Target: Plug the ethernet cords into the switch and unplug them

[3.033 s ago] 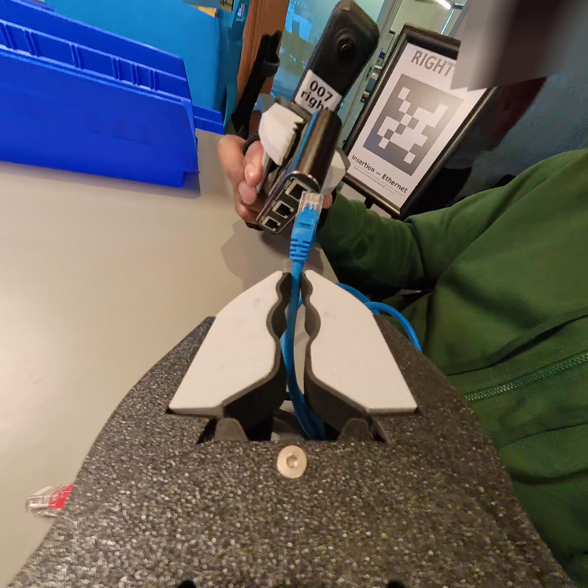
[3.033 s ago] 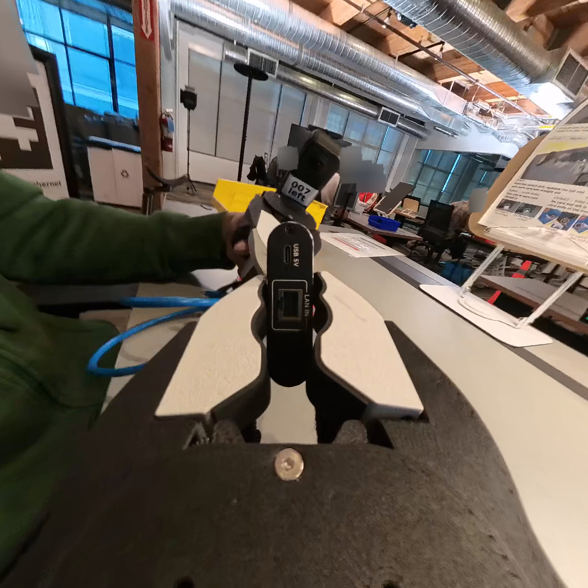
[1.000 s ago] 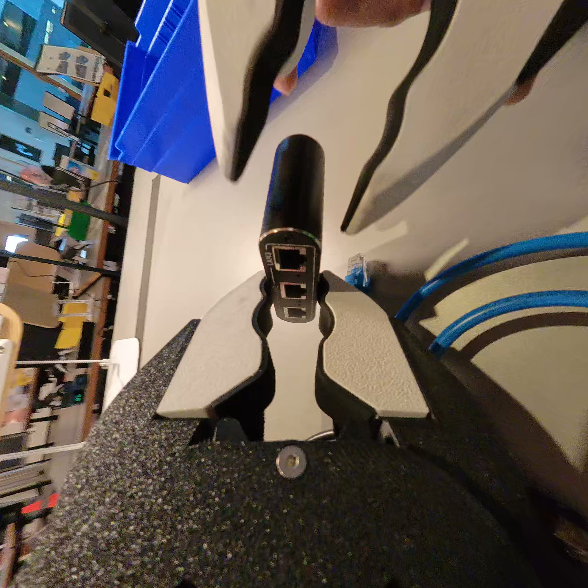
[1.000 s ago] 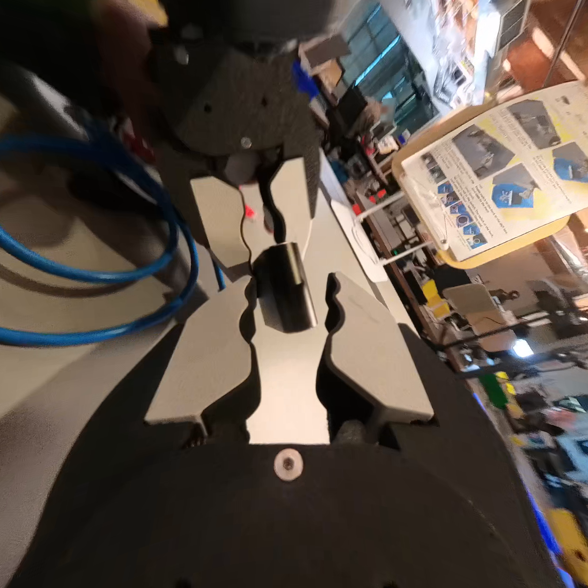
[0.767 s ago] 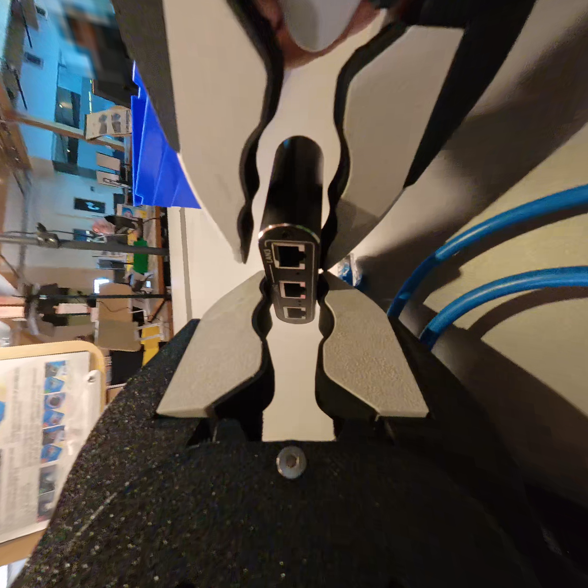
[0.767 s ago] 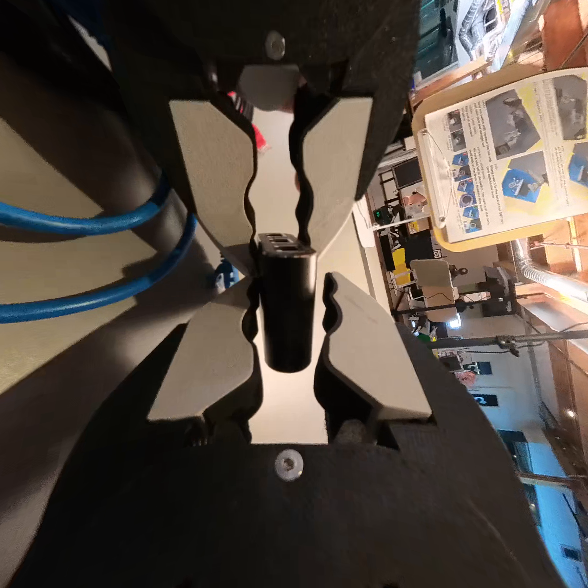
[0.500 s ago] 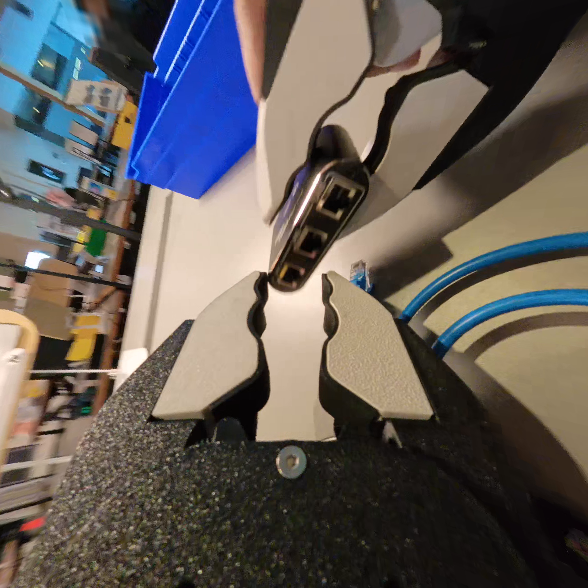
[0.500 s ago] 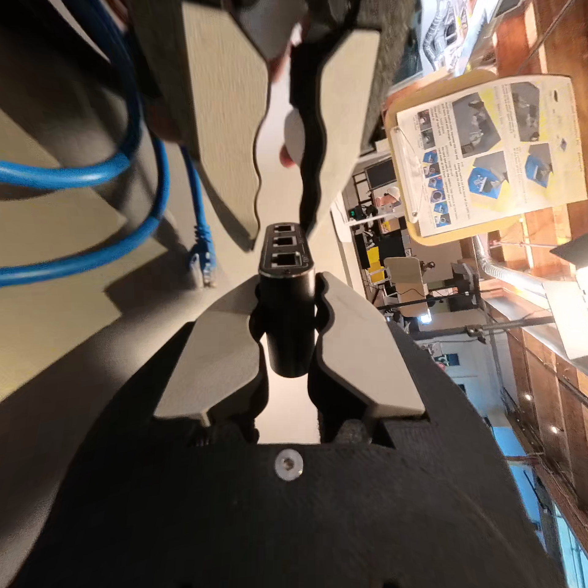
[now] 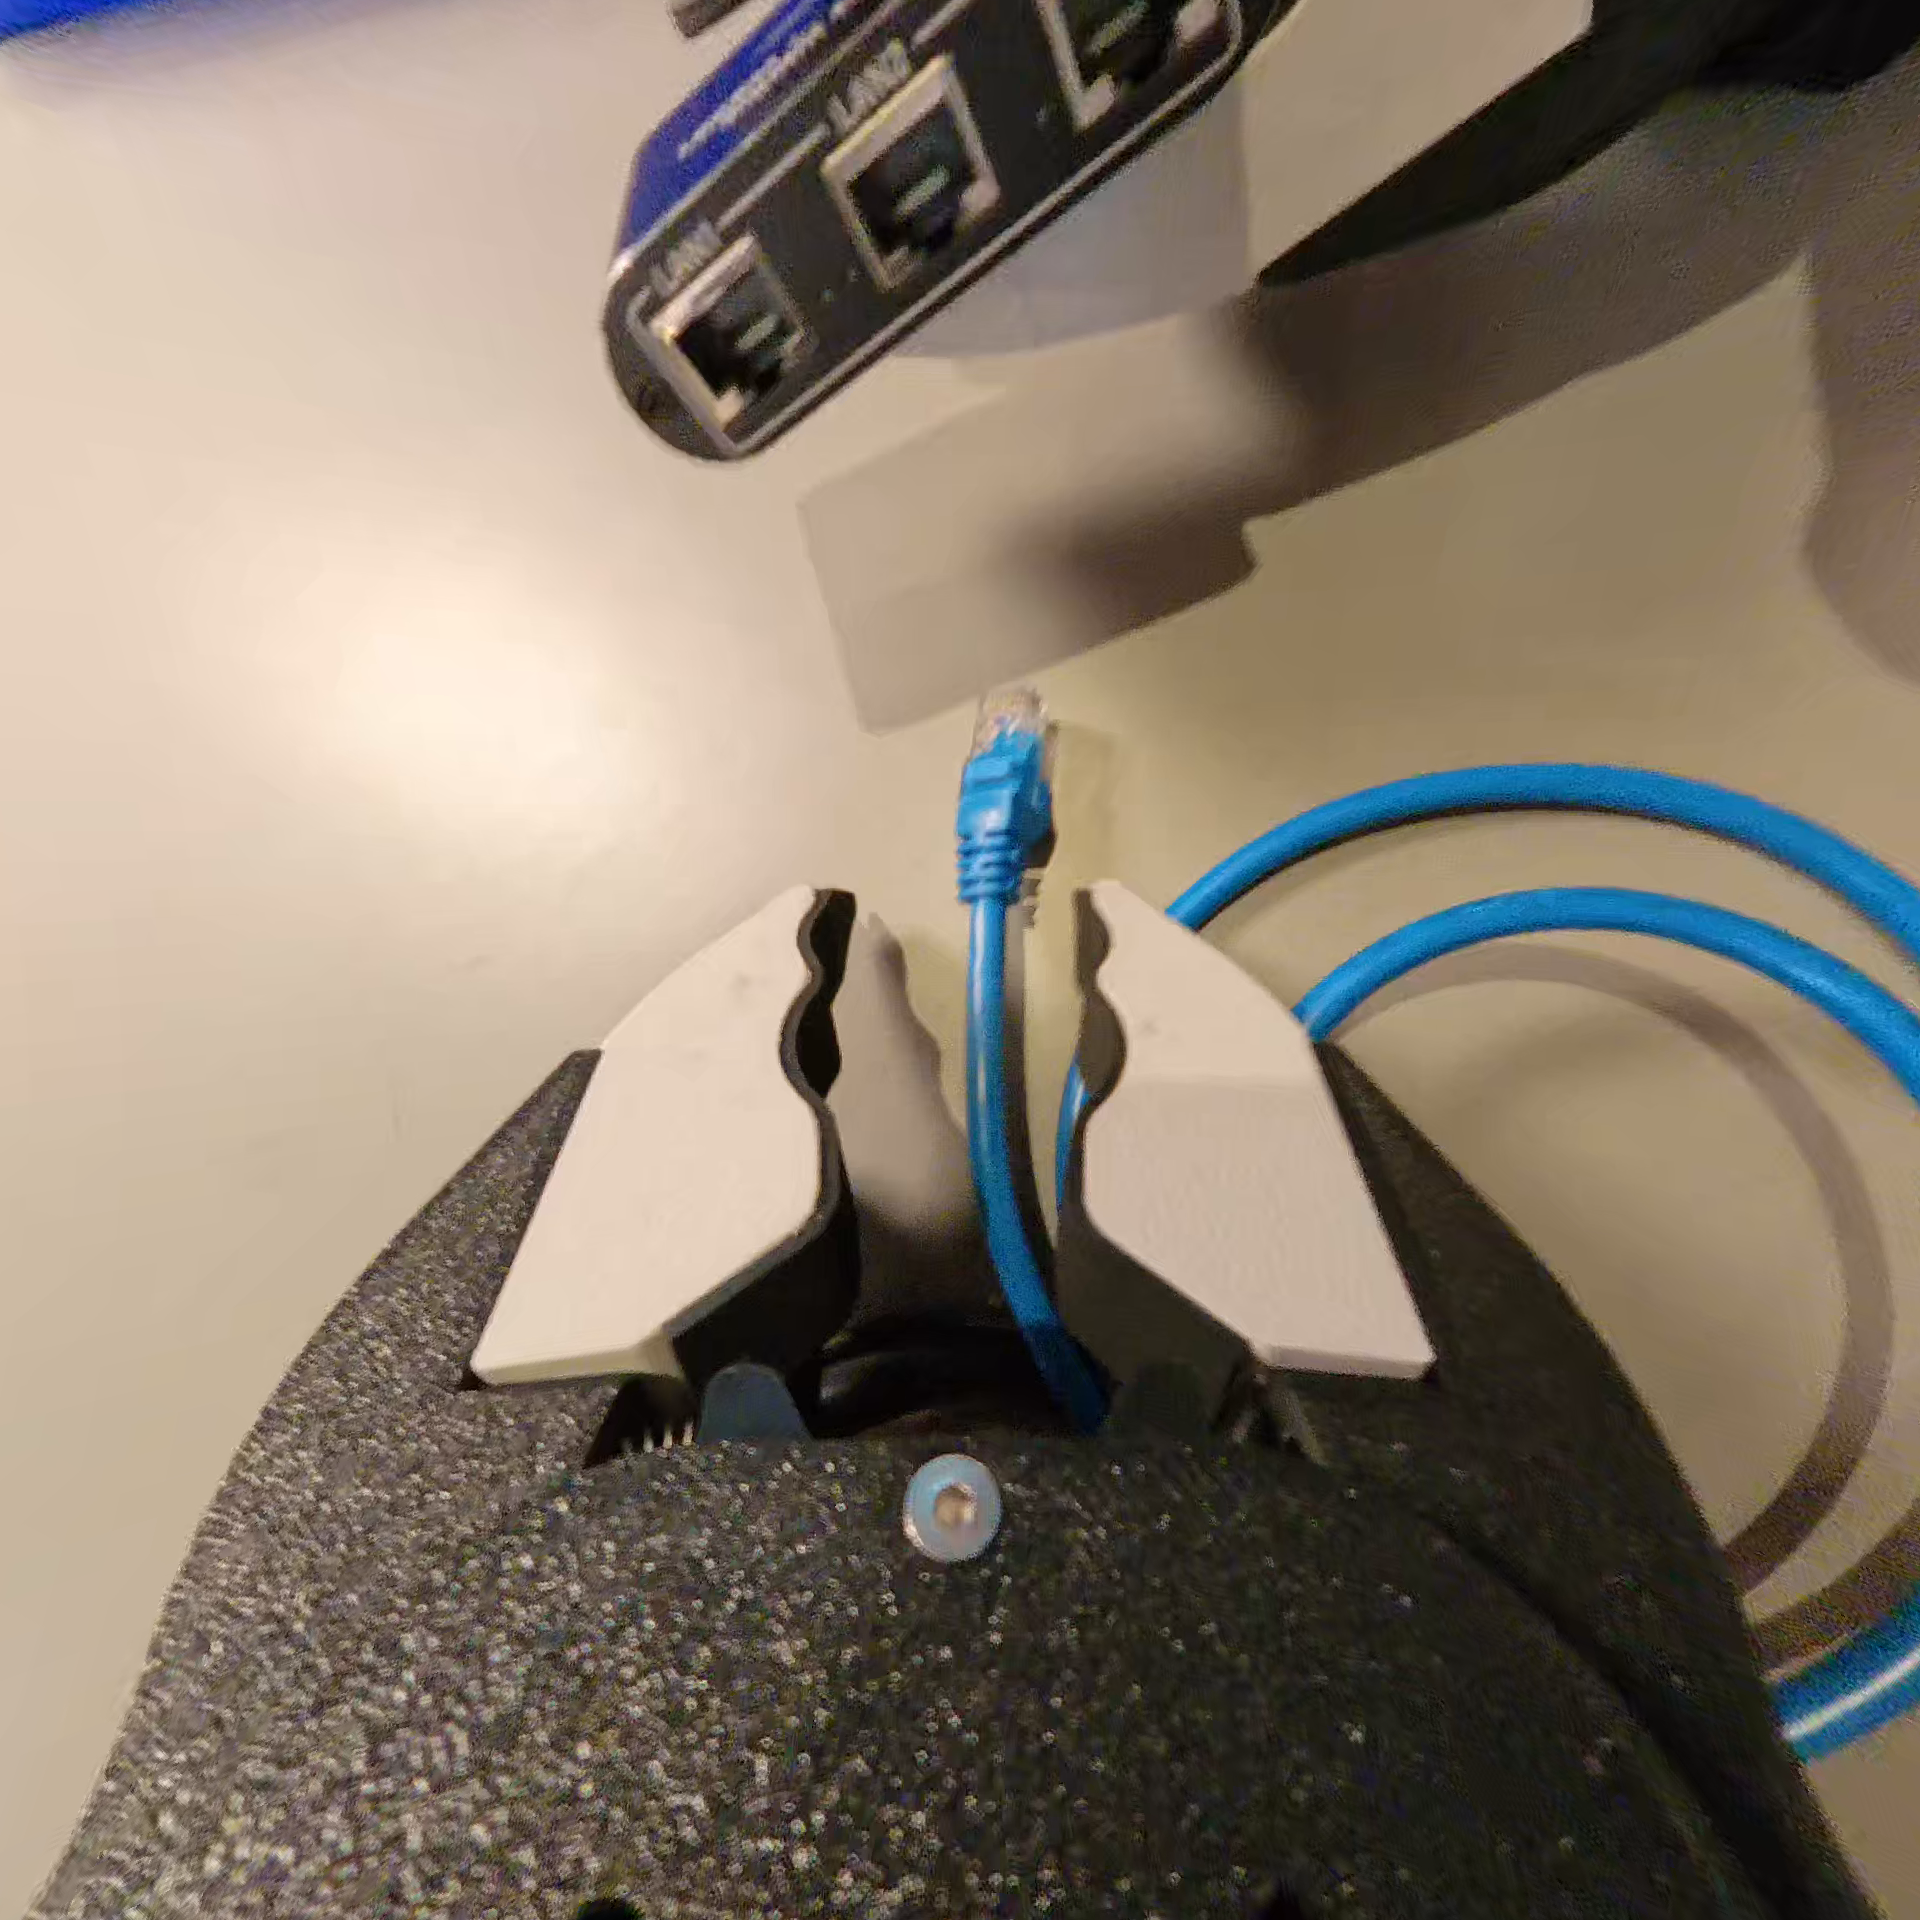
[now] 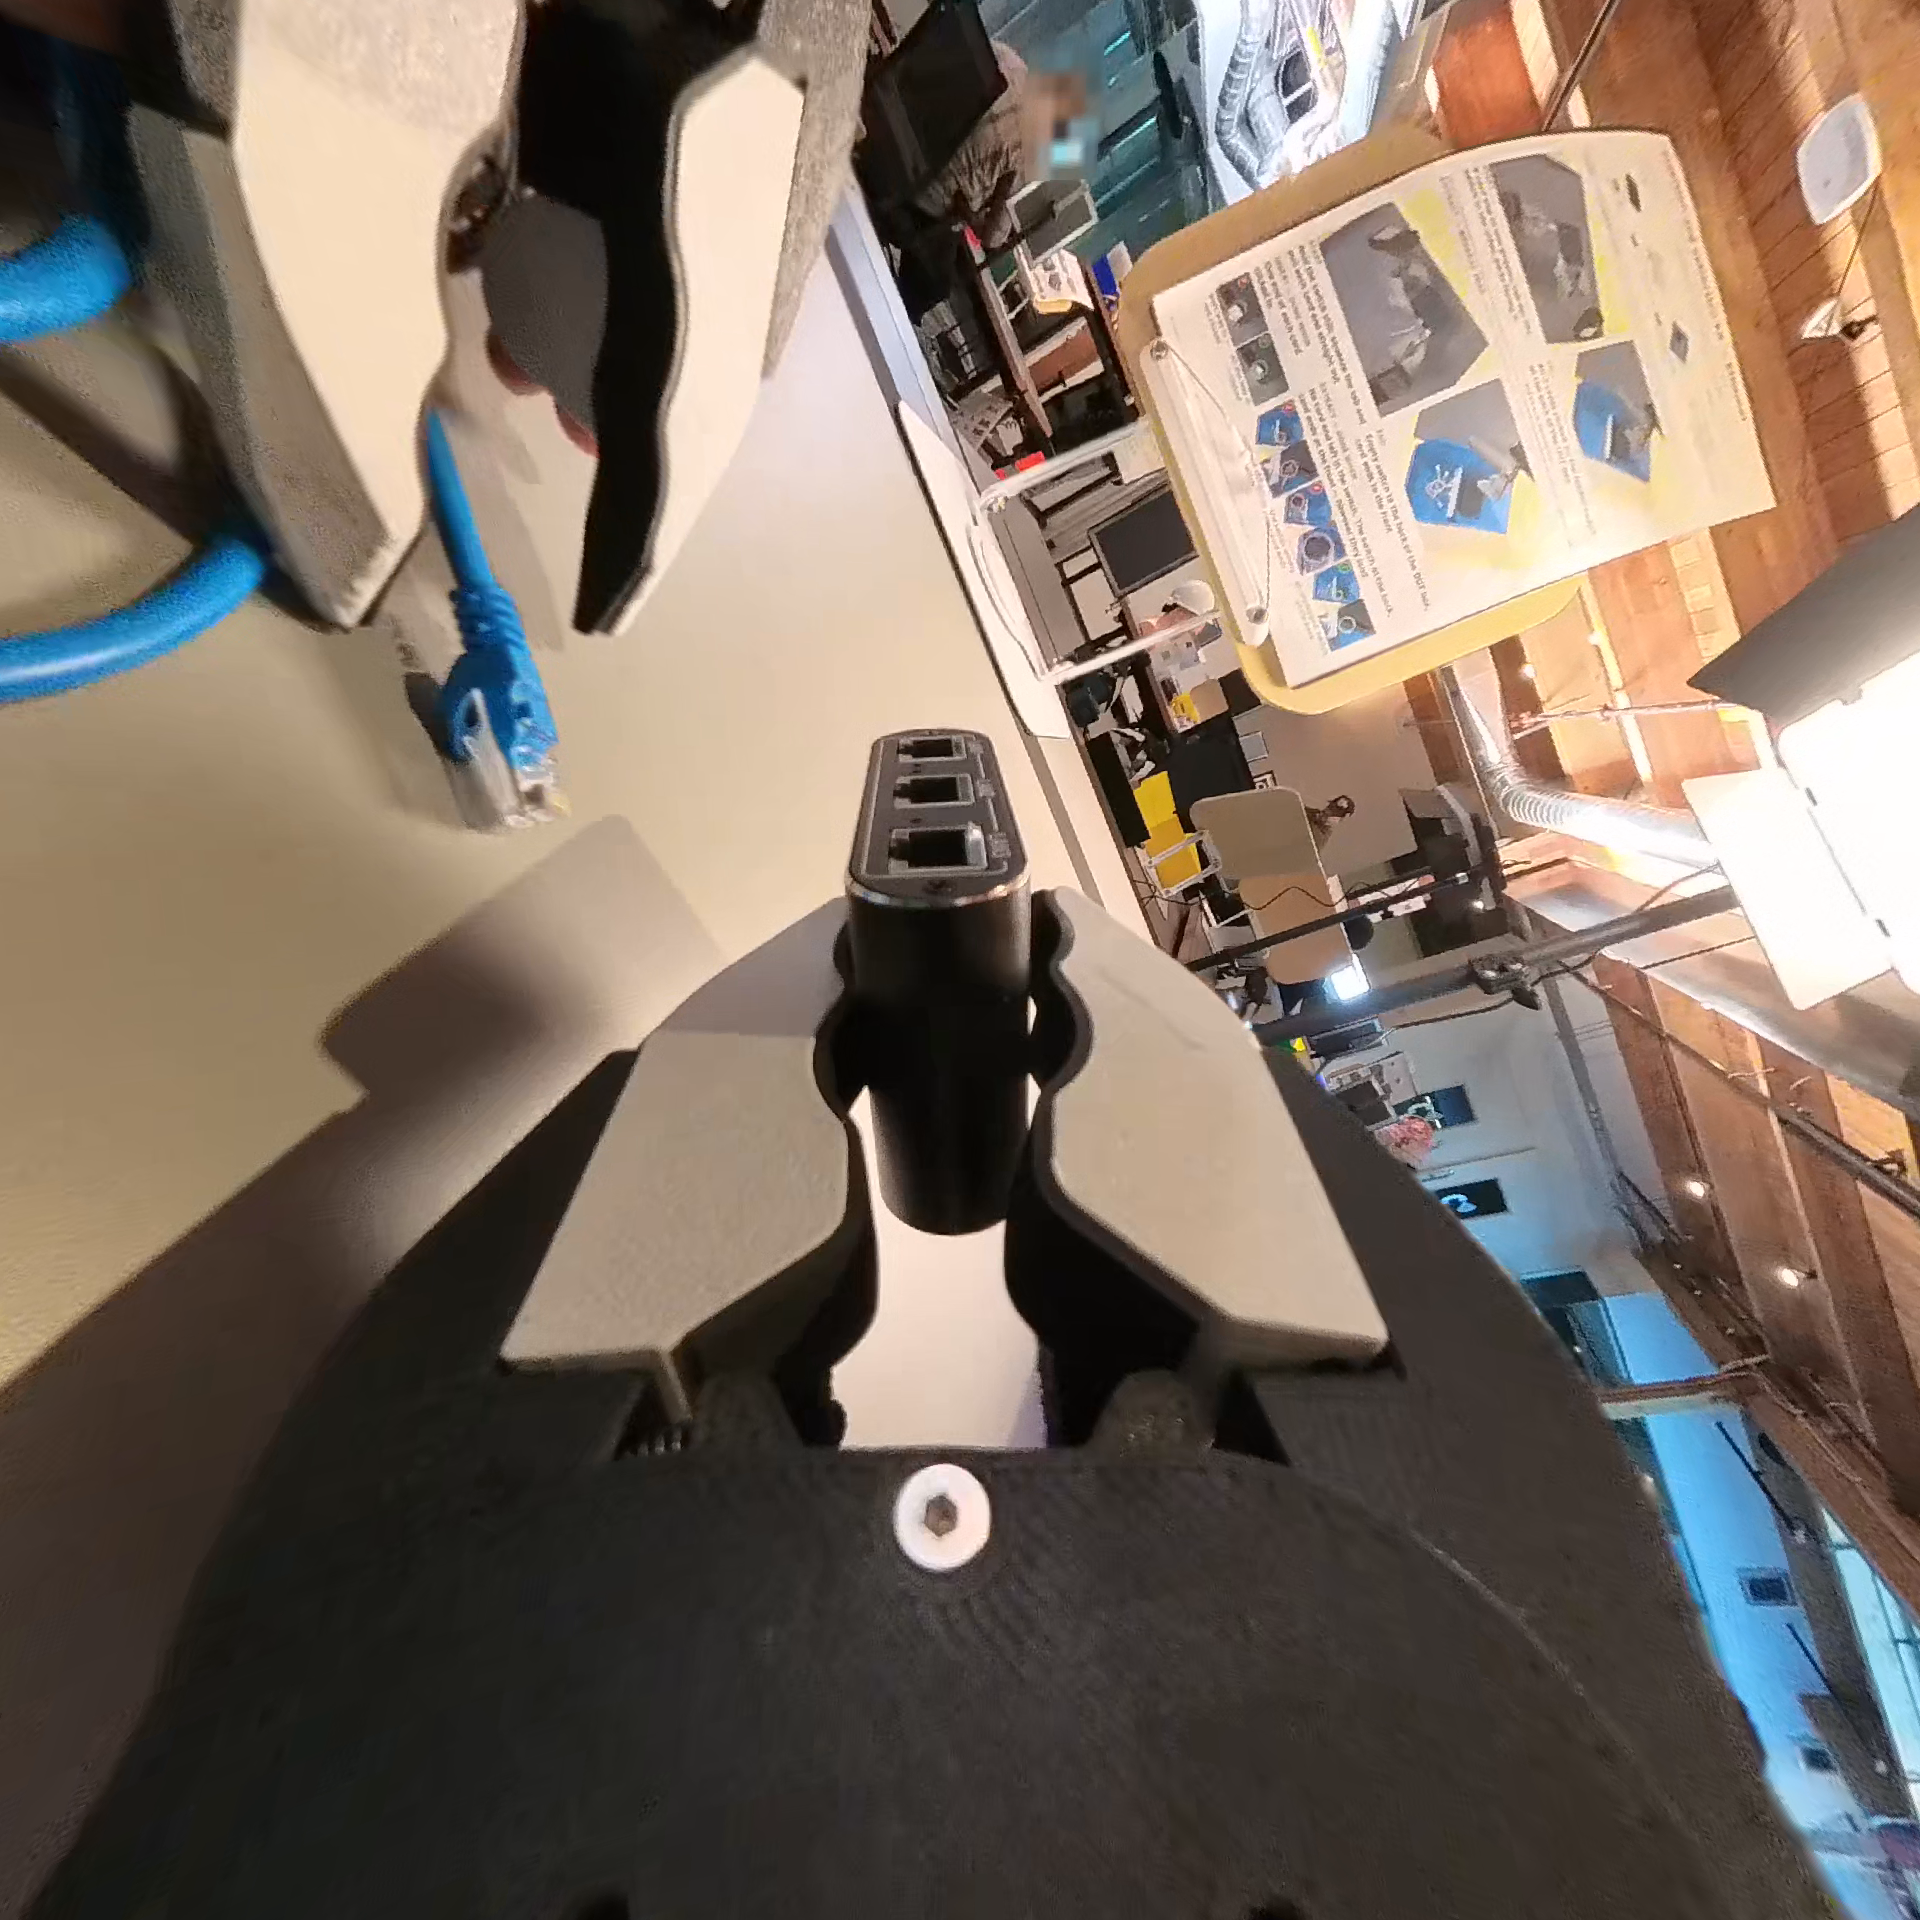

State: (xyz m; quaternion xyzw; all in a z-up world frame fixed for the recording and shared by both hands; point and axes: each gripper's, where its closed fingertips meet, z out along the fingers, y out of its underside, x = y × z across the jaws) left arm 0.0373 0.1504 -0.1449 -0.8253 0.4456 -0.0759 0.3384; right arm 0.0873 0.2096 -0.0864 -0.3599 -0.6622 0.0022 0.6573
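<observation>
My right gripper (image 10: 940, 935) is shut on the black switch (image 10: 940, 1039) and holds it above the table with its row of empty ports facing away. In the left wrist view the switch (image 9: 894, 208) hangs at the top, ports towards me, against a grey finger (image 9: 1164, 239) of the right gripper. My left gripper (image 9: 956, 914) is open low over the table. A blue ethernet cord (image 9: 987, 1091) lies loose between its fingers, with the plug (image 9: 1003, 769) just past the tips. In the right wrist view the left gripper (image 10: 478, 613) and plug (image 10: 499, 717) are at the upper left.
The cord's blue loops (image 9: 1558, 790) curl on the beige table (image 9: 312, 675) to the right of my left gripper. In the right wrist view, a poster board (image 10: 1455, 416) on a white stand (image 10: 997, 520) sits at the table's far edge, with a cluttered workshop behind. Some 10 cm of space lies between my two pairs of fingers.
My left gripper let go of the switch and opened. The right gripper closed on the switch and lifted it. My left gripper then moved down over the cord's plug end.
</observation>
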